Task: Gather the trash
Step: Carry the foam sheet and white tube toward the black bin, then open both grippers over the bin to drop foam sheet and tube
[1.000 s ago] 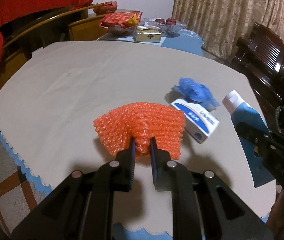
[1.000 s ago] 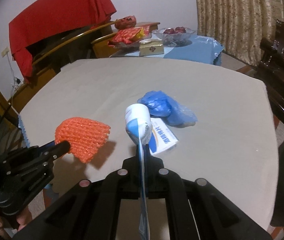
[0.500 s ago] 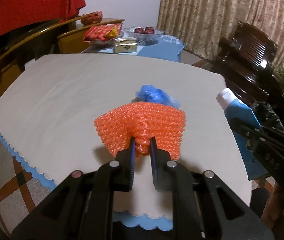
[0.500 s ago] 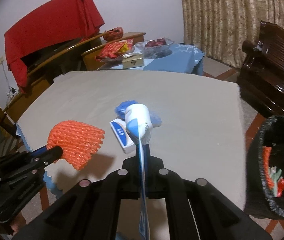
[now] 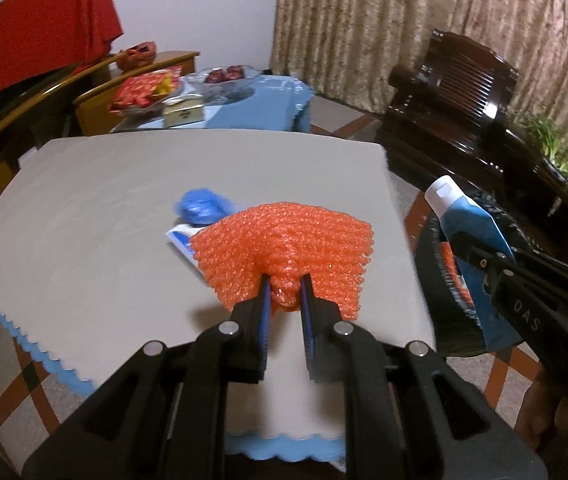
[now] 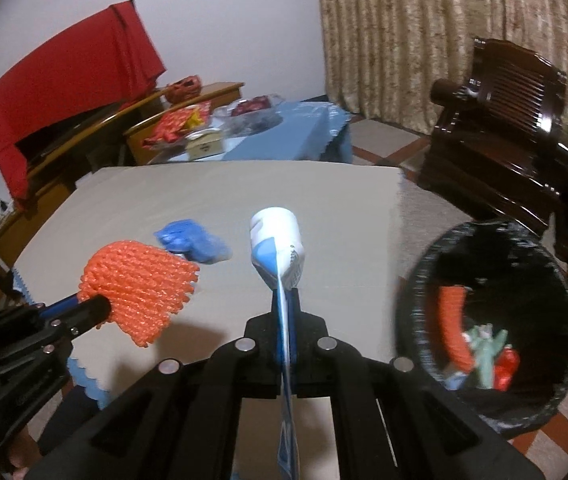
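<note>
My left gripper (image 5: 286,286) is shut on an orange foam fruit net (image 5: 284,240) and holds it above the table's near right part; the net also shows in the right wrist view (image 6: 139,280). My right gripper (image 6: 284,300) is shut on a blue and white tube (image 6: 277,240), held upright; it shows at the right of the left wrist view (image 5: 468,232). A crumpled blue plastic glove (image 6: 189,240) and a small blue and white box (image 5: 181,240) lie on the table. A black-lined trash bin (image 6: 488,304) with trash inside stands on the floor to the right.
The beige table (image 5: 123,200) has a blue scalloped edge. A dark wooden chair (image 6: 516,128) stands behind the bin. A side table (image 5: 251,100) with snacks and a bowl is beyond, with curtains at the back.
Both grippers have pulled back and swung right, carrying the net and the tube away from the table's middle. The trash bin has come into view at the right.
</note>
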`<move>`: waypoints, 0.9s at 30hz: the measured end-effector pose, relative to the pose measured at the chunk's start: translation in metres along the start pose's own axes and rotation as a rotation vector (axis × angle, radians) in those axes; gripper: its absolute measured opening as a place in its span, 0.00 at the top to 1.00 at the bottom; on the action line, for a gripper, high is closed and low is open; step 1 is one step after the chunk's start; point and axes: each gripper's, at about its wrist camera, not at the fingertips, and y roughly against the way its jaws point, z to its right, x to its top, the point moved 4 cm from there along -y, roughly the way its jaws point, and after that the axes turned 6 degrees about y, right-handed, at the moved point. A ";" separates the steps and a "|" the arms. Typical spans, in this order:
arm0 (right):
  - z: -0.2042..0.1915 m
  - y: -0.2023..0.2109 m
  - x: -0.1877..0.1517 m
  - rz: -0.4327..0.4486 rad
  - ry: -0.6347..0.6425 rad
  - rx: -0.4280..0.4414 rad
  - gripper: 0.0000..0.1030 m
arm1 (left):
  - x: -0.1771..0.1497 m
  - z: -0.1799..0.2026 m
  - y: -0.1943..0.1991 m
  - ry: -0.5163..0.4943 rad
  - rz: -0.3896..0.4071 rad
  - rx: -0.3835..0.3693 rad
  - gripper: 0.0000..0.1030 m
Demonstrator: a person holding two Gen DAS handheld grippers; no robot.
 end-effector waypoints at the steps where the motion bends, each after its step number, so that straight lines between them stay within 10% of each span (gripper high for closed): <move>1: 0.010 0.002 0.000 0.000 -0.006 -0.009 0.97 | 0.000 0.011 -0.002 -0.008 -0.003 -0.007 0.87; 14: 0.169 0.012 -0.032 -0.033 -0.094 -0.154 0.97 | -0.006 0.159 -0.051 -0.089 -0.047 -0.101 0.87; 27: 0.240 -0.013 -0.051 -0.083 -0.053 -0.162 0.97 | -0.019 0.236 -0.099 -0.085 -0.103 -0.101 0.87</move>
